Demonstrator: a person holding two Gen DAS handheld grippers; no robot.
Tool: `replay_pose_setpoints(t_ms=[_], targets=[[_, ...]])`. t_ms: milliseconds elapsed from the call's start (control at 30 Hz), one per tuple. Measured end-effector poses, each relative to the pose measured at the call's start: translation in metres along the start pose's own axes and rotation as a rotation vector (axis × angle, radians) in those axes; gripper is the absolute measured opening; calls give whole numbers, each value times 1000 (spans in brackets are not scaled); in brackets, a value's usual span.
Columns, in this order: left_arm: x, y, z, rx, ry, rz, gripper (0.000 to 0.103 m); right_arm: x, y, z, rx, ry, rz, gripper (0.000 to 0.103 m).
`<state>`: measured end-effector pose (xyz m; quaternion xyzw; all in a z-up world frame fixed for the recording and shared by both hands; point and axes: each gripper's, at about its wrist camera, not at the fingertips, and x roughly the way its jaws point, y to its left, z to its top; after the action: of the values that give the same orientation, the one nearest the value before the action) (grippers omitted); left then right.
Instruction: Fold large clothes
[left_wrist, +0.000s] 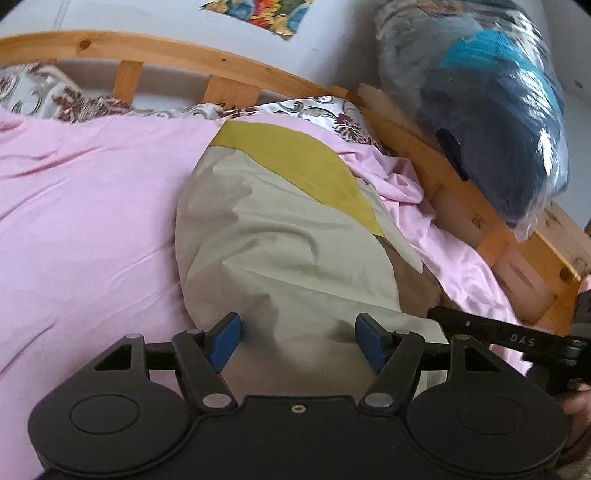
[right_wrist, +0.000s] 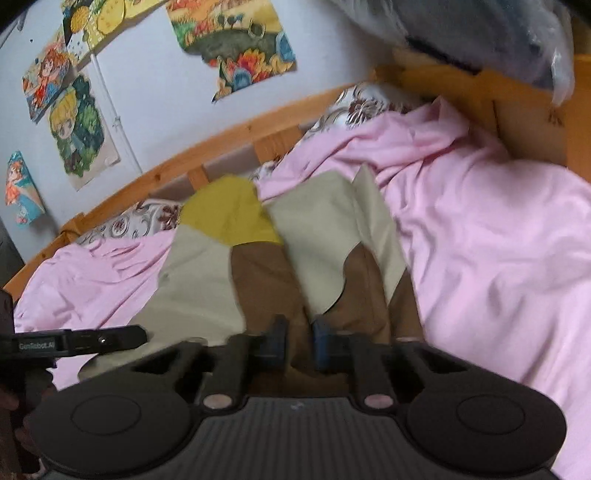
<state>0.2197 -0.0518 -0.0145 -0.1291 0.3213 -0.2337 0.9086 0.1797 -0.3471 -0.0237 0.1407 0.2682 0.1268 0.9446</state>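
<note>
I am holding my wide-open left gripper (left_wrist: 297, 341) over the near hem of the beige, mustard and brown patchwork cloth (left_wrist: 280, 229), stretching lengthwise ahead, while my right gripper (right_wrist: 298, 341) is pinching its brown edge.

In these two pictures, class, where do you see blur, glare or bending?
Left wrist: glare and smear on the plastic bag; the bed rail bows from fisheye. Right wrist: softer overall, with the right gripper and cloth motion-blurred.
</note>
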Motion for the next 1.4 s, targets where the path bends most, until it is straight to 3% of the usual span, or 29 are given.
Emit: replay_pose_setpoints(t_ms=[200,333,467,533,633,733,800,900,967,1033,1100,1200,1300,1400], targets=[[13,-39,-5,190,17,20,71,-28,23,-19,-103,24,-181,4],[24,-54,-14,267,-1,70,74,-15,22,-33,-152,66,-261,4],[26,-56,-19,296,-35,68,79,5,31,-48,-267,78,-324,7],[20,-45,-12,234,-40,25,80,3,27,-51,-254,51,-298,8],[-1,-15,-3,59,-83,-55,80,-4,25,-50,-237,20,-277,9],[-15,15,0,-99,-126,41,81,-12,39,-49,-300,-11,-303,10],[-13,27,2,-134,-84,84,80,-16,50,-46,-331,-54,-338,22],[-14,36,0,-141,-58,127,80,-27,75,-42,-408,-191,-381,34],[-11,36,-1,-128,-36,128,80,-33,95,-41,-443,-276,-346,45],[-6,32,-2,-118,-27,133,80,-32,114,-38,-452,-307,-269,50],[-2,31,-2,-123,-24,132,80,-19,130,-37,-479,-281,-217,51],[-4,32,-7,-112,-21,135,80,4,136,-42,-498,-198,-232,46],[-7,29,-9,-69,-12,145,80,17,121,-52,-429,-108,-235,45],[-15,27,-11,-69,-50,107,79,21,105,-67,-390,-93,-260,44]])
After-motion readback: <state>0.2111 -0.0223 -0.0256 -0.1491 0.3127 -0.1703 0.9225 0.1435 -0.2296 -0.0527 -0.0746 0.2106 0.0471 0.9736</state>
